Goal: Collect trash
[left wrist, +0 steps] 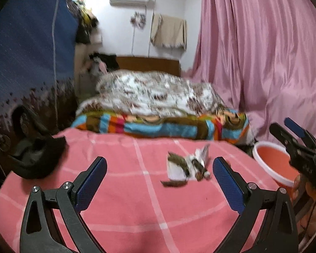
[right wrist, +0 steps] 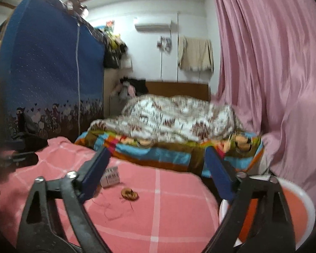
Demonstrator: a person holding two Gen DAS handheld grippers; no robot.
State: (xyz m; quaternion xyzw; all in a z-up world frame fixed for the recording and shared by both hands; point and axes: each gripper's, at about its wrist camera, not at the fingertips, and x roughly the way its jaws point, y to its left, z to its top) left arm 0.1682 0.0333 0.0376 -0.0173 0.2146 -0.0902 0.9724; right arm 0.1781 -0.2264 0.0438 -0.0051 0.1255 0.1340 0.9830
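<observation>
Trash lies on a pink checked cloth: a crumpled white paper with brown scraps just ahead of my left gripper, nearer its right finger. That gripper is open with nothing between its fingers. In the right wrist view a small white printed box, a round brown scrap and a loose thread lie on the cloth, low between the fingers of my right gripper, which is open and holds nothing. An orange basin with a white rim stands off the cloth's right edge, under my right gripper.
A black bag sits at the cloth's far left. Beyond the cloth lies a bed with a striped sheet and a patterned quilt. A blue fabric wardrobe stands at left, and a pink curtain hangs at right.
</observation>
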